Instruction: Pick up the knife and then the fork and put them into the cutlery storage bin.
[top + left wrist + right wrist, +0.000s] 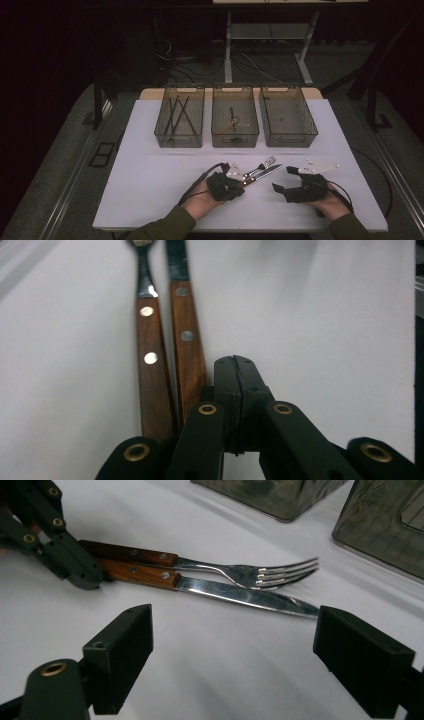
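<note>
From the high view, three bins stand in a row in the upper middle of the frame on the white desk (150, 165): the left bin (179, 117) holds several dark sticks, the middle bin (235, 117) one small item, the right bin (287, 117) too dim to read. One fork (264, 164) and one knife (266, 172) lie side by side at lower centre, touching the tip of the left hand-held gripper (239, 183); the right hand-held gripper (281, 181) sits just to their right, apart from them. In the left gripper view, the left hand-held gripper (235, 371) has its jaws clenched together on nothing, with the two wooden handles of the fork (150, 355) and the knife (187, 345) just beside it toward the upper left. In the right gripper view, the right hand-held gripper (232, 645) is released, jaws spread wide, and the fork (240, 570) and knife (235, 594) lie across the middle of the frame beyond it, their handles reaching the left hand-held gripper (82, 577) at upper left.
</note>
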Tool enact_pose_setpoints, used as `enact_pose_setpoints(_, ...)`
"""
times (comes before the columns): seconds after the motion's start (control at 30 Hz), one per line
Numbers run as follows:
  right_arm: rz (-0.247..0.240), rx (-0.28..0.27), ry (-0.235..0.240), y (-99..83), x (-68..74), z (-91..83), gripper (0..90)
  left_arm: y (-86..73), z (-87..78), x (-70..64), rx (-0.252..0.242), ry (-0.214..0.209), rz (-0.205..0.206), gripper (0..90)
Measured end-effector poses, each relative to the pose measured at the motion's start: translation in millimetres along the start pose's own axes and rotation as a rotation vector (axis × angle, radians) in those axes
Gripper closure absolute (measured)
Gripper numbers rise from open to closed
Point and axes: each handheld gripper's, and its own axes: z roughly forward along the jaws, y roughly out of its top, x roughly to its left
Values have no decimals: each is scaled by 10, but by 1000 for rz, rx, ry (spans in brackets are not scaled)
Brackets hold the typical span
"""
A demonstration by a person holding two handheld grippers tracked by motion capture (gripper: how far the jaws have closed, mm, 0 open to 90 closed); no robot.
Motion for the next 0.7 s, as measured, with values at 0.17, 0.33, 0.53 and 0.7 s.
enact_pose_setpoints(0.17,2,-5,-5,-3,-12,-16,158,-22,-37,66,7,27,-8,895)
enact_pose_setpoints(0.33,-1,-5,-8,2,-9,-11,158,-44,-69,144,11,49,-22,895)
enact_pose_setpoints(0.53,1,-4,-8,-3,-15,-18,158,-52,-89,240,13,83,-25,895)
enact_pose_setpoints(0.7,6,-8,-11,-6,-18,-31,158,-56,-116,326,25,126,-13,895)
